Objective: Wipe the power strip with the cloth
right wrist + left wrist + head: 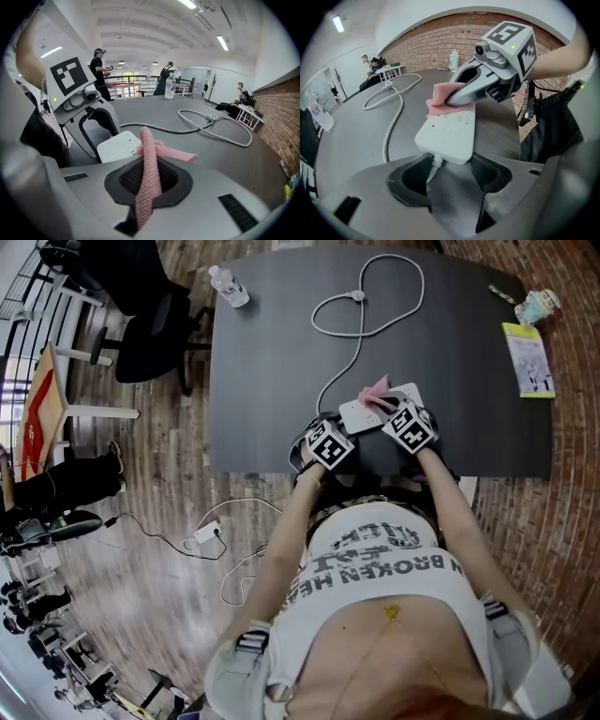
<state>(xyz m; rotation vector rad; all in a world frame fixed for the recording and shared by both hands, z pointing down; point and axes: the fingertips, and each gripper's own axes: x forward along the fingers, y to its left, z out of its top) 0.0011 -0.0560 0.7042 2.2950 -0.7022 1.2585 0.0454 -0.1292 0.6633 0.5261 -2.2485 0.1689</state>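
A white power strip (359, 413) lies near the front edge of the dark table (281, 362), its grey cord (349, 360) looping away. My left gripper (450, 166) is open, and the strip's cord end (447, 136) sits right at its fingertips, with the cord running between them. My right gripper (451, 99) is shut on a pink cloth (439, 101) and presses it on the strip's far half. In the right gripper view the cloth (149, 164) runs up out of the shut jaws and drapes over the strip (119, 146).
A water bottle (230, 285) lies at the table's far left corner. A leaflet (530, 360) and a crumpled wrapper (537, 306) sit at the far right. A black office chair (141, 324) stands left of the table. More cables (220, 535) lie on the floor.
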